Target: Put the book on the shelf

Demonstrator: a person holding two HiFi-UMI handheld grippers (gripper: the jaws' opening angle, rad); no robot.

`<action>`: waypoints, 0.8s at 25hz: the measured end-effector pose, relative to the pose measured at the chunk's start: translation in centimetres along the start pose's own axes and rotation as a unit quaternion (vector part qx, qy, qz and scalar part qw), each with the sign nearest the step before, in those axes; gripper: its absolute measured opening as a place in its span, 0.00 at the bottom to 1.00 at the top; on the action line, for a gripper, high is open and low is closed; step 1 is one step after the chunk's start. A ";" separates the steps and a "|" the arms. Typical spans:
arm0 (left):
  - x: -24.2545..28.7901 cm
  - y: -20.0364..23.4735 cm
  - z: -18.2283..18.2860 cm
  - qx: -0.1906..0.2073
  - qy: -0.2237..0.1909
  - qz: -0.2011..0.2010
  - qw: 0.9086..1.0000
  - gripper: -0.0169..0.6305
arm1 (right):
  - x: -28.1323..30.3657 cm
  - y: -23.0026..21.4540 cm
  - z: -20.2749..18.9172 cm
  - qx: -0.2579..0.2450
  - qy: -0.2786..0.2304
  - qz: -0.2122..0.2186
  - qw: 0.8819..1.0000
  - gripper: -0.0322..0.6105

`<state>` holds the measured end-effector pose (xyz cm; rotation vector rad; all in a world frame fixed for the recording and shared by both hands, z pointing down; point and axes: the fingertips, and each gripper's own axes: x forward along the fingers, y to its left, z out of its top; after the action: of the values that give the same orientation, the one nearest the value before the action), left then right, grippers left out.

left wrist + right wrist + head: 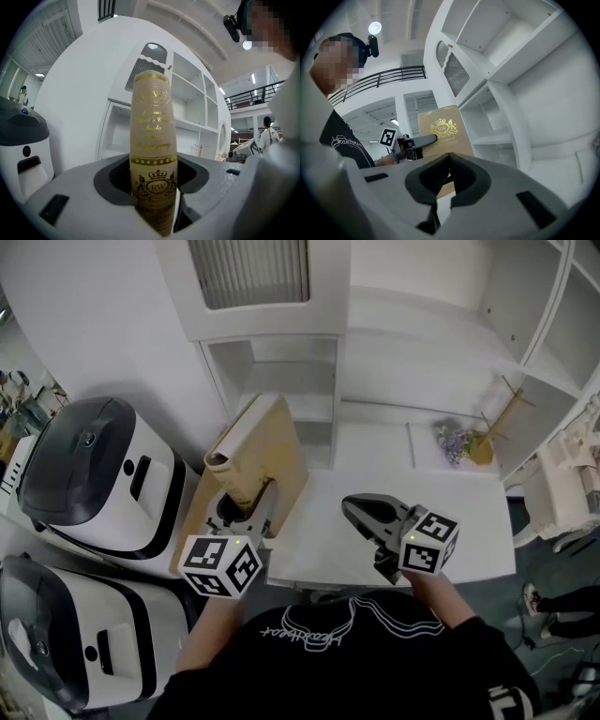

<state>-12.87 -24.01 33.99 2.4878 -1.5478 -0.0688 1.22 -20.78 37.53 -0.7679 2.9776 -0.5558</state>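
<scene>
At the far left, two black-and-white machines (94, 474) are seen beside the table (422, 540). Next to them, at the table's left edge, the book (267, 451) is held nearly upright. Its spine is pinched between the jaws of the left gripper (246, 509), presumably so that it can be slid on end into the shelf (309, 407) just behind. Further right, the right gripper (354, 507) is held low over the table. Its jaws are pressed together on nothing, and it is probably held in reserve to steady the cover.

The left gripper (151, 190) is hiding the book (152, 93) spine's bottom; its gold script (152, 133) is blurring past reading.
</scene>
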 end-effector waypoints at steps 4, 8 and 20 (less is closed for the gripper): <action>2.0 1.0 0.8 0.006 -0.006 0.010 1.000 0.35 | 0.6 -2.0 0.6 0.003 0.002 0.002 1.000 0.06; 3.9 1.8 1.4 0.010 -0.010 0.016 1.000 0.35 | 1.1 -3.8 1.2 0.005 0.003 0.001 1.000 0.06; 8.4 5.1 3.0 0.039 -0.028 0.049 0.998 0.35 | 2.7 -7.4 0.7 0.016 0.021 -0.003 1.000 0.06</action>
<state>-14.08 -34.11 32.63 2.4841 -1.7250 -0.0627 2.38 -28.30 39.65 -0.7719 2.9974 -0.6257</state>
